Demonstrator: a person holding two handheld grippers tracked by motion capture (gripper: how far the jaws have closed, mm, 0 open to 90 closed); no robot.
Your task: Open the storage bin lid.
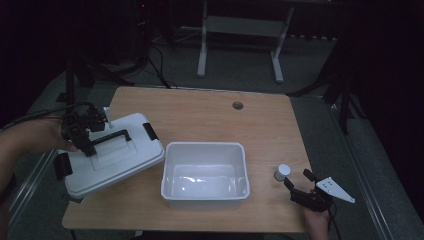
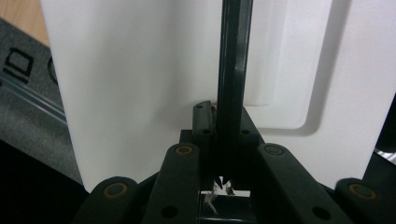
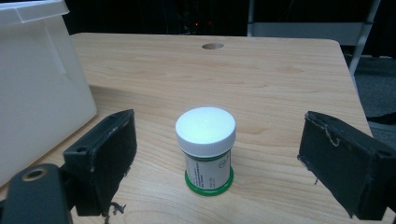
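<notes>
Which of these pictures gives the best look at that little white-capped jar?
The right gripper view: the jar stands upright on the table, close up between the open right tongs, its white cap and green label plain. The high view shows it as a small white dot beside the bin.

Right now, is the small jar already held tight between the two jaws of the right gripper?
No, the right gripper is open, and the jar stands upright on the table with a gap on each side.
</notes>
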